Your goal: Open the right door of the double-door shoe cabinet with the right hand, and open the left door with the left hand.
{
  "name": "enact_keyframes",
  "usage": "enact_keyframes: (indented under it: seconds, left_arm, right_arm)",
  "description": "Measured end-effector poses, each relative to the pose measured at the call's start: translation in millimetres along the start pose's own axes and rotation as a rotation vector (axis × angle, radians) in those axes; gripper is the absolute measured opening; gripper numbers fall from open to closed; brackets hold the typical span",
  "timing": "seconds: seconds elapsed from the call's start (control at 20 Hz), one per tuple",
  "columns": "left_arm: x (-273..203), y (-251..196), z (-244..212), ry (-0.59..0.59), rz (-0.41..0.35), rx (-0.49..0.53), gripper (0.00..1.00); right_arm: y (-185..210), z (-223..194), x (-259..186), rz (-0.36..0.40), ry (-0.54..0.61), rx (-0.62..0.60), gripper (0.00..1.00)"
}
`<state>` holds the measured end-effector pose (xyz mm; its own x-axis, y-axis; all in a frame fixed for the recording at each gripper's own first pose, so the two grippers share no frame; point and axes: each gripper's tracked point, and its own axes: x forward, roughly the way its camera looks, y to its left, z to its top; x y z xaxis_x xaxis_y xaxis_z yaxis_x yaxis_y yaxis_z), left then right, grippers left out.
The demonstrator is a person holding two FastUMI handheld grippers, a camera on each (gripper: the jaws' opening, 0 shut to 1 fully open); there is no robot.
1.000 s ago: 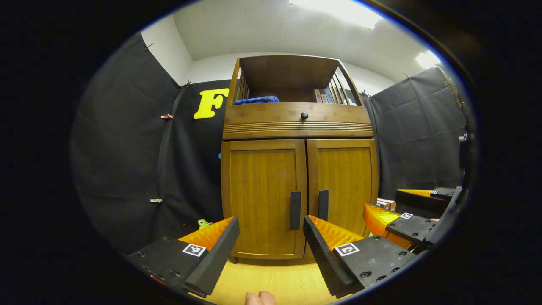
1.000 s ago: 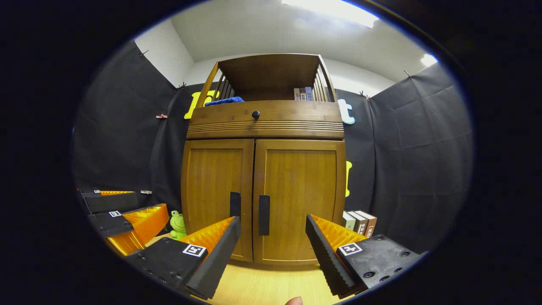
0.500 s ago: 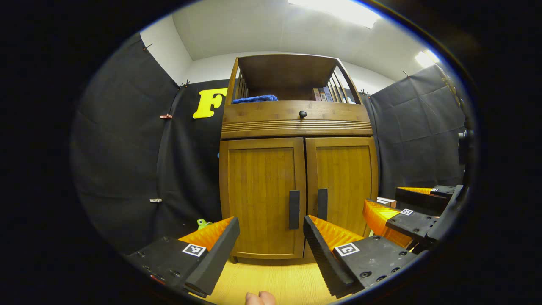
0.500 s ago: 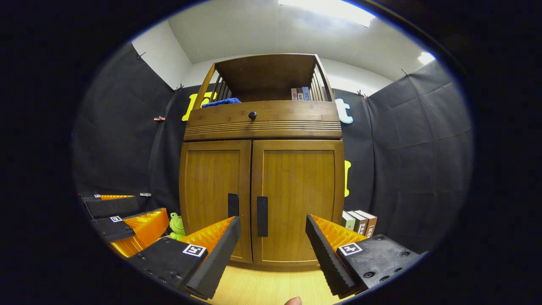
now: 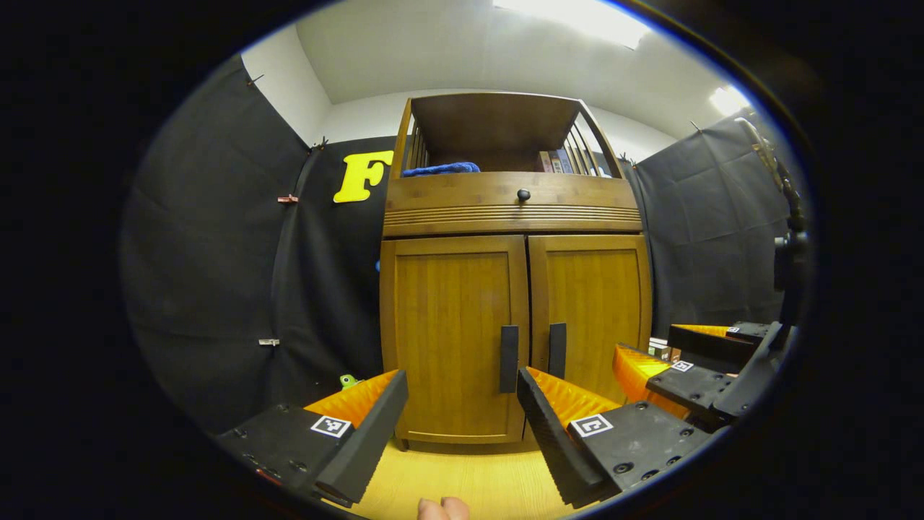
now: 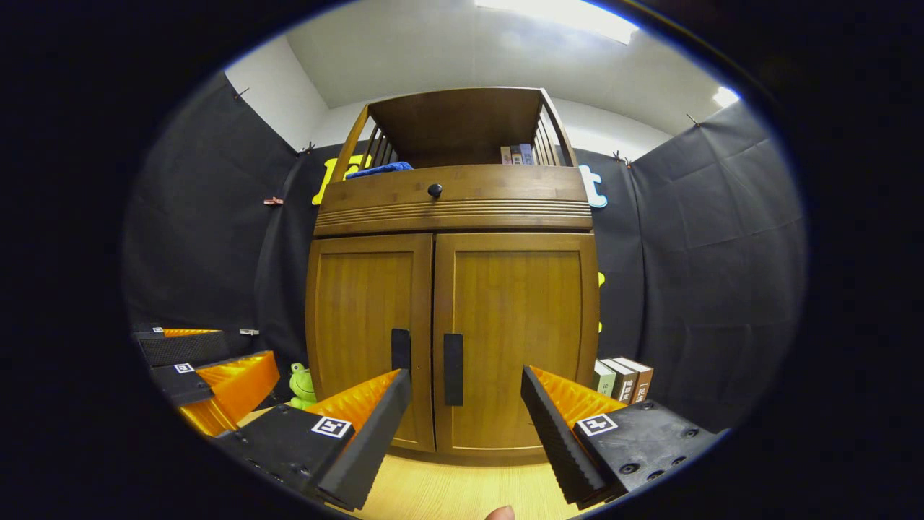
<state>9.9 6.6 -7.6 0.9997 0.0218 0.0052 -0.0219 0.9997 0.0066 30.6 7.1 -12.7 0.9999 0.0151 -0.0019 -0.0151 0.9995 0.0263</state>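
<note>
Both cabinet doors [image 6: 516, 339] shut; 2 grippers [image 5: 462, 433] [image 6: 465, 433] spread, apart from handles.

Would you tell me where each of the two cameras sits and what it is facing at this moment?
Left gripper view: rides the open left gripper, faces the shoe cabinet and left door's handle; a fingertip shows below, right gripper at right.
Right gripper view: rides the open right gripper, faces the right door's handle; left gripper at left.
Both share the closed cabinet.

Wooden shoe cabinet [image 6: 451, 289] upright; left door [image 6: 368, 332], right door [image 6: 516, 332] closed.
</note>
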Motion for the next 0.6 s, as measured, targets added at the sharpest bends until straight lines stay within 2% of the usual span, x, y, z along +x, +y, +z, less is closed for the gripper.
enact_keyframes:
  seconds: [0.3,0.45,0.6]
  left_arm:
    - [9,11,-8,0.006,0.021,-0.006,0.95]
    - [14,12,-11,0.004,0.022,-0.008,0.95]
    - [21,14,-14,0.006,0.026,-0.007,0.95]
  right_arm:
    - [12,-31,68,0.011,0.046,0.026,0.99]
    - [17,-48,99,0.022,0.06,0.011,0.95]
    - [16,-62,128,0.017,0.064,0.011,0.97]
